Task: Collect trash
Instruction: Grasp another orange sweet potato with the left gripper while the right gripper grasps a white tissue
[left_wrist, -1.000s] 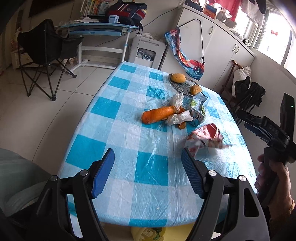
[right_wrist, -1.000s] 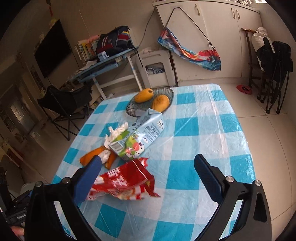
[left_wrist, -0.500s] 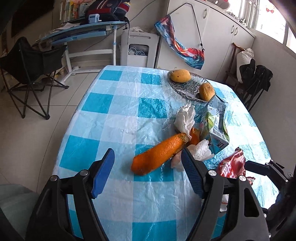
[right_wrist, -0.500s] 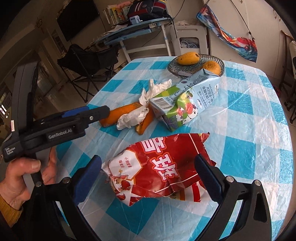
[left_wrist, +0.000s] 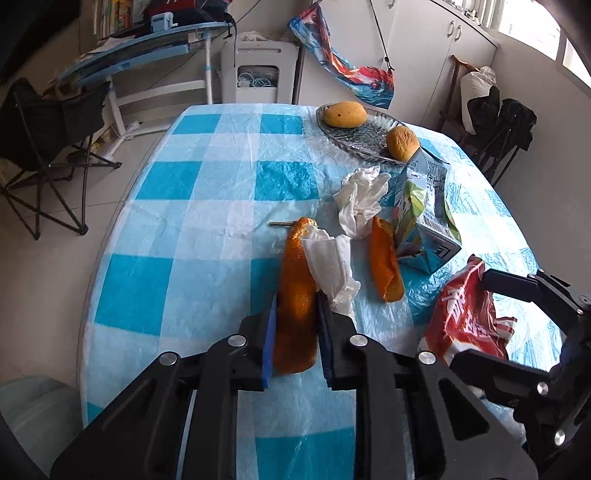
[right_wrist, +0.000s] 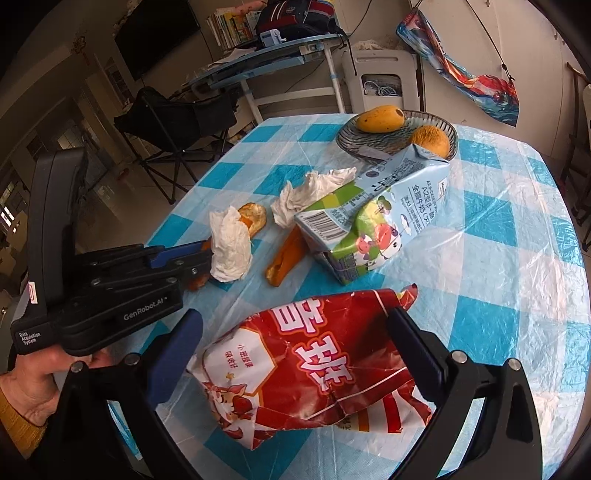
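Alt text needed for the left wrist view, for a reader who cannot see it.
The left tongs are shut on a long orange fruit peel on a blue-and-white checked tablecloth. Beside it lie crumpled white tissues, a tipped milk carton and a red snack bag.

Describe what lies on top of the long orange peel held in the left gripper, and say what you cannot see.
A crumpled white tissue drapes over the long orange peel clamped in the left gripper. The peel surface beneath the tissue is hidden.
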